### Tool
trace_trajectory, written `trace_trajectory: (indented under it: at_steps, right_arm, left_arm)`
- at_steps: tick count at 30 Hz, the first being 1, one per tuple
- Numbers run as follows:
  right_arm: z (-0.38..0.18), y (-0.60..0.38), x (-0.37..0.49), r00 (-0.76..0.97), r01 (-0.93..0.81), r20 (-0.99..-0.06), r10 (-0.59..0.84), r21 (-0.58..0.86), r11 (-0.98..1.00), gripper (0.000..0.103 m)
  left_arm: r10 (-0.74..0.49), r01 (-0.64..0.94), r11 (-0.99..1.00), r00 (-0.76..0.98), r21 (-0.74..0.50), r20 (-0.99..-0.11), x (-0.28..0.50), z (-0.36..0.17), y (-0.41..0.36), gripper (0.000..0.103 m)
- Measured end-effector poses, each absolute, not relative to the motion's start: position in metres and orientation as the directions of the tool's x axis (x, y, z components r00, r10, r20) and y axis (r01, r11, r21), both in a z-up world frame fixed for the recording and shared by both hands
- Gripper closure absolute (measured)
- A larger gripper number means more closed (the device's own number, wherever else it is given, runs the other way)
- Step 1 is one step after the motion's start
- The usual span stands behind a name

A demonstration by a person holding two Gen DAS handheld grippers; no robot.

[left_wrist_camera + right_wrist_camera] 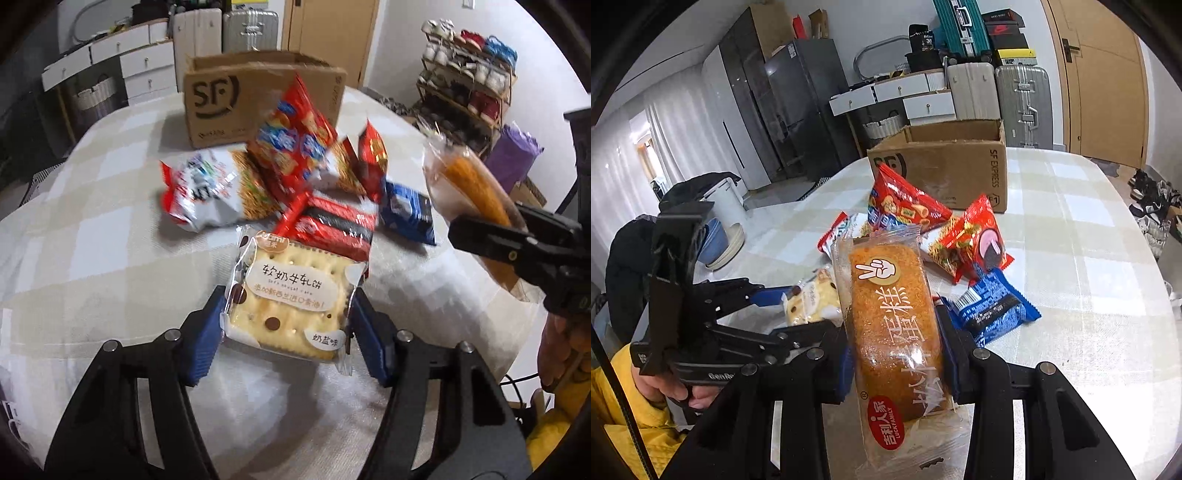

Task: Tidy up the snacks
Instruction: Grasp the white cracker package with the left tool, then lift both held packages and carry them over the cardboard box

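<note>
Two claws, each pinching a snack. Left claw (pixel 286 325) has its blue pads pressed on both sides of a cracker pack (pixel 291 295), white wrapper with brown dots, held above the tabletop (pixel 92 221) on the near side of the cardboard box (pixel 258 96). Right claw (pixel 892 354) is clamped on a long orange cake bar (pixel 890 321) in clear wrap, held upright, lifted off the tabletop; in the left view it sits to the right of the box and nearer.

Loose snack pile lies on the tabletop just in front of the box: red chip bag (pixel 291 144) on top, white noodle bag (pixel 214 192) to its left, small red packet (pixel 373 158) to its right, red-black wafer pack (pixel 332 225) nearest the cracker pack, blue cookie pack (pixel 406 210) at the pile's right edge. Box is open at the top, standing at the far side of the checked cloth; contents cannot be seen. Suitcases (pixel 997 92) and white drawers (pixel 905 92) stand behind the box.
</note>
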State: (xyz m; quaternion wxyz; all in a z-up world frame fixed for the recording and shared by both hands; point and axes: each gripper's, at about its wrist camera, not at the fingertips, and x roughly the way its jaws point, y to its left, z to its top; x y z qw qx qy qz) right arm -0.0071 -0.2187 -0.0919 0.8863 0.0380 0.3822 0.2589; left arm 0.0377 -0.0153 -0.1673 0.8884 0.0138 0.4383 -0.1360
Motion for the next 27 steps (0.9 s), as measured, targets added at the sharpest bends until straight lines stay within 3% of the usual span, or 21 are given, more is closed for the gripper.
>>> trace_trajectory:
  at_steps: [14,27]
  right_arm:
    - [-0.029,-0.205,0.005,0.611,-0.487,-0.583,0.535,0.255,0.835,0.064]
    - [0.043,-0.201,0.021,0.705,-0.488,-0.444,0.553,0.261,0.833,0.064]
  left_arm:
    - [-0.292,0.233,0.956,0.707,-0.178,-0.644,0.029,-0.068,0.019,0.040]
    - [-0.245,0.160,0.965,0.837,-0.210,-0.489,0.012,0.032,0.051,0.040]
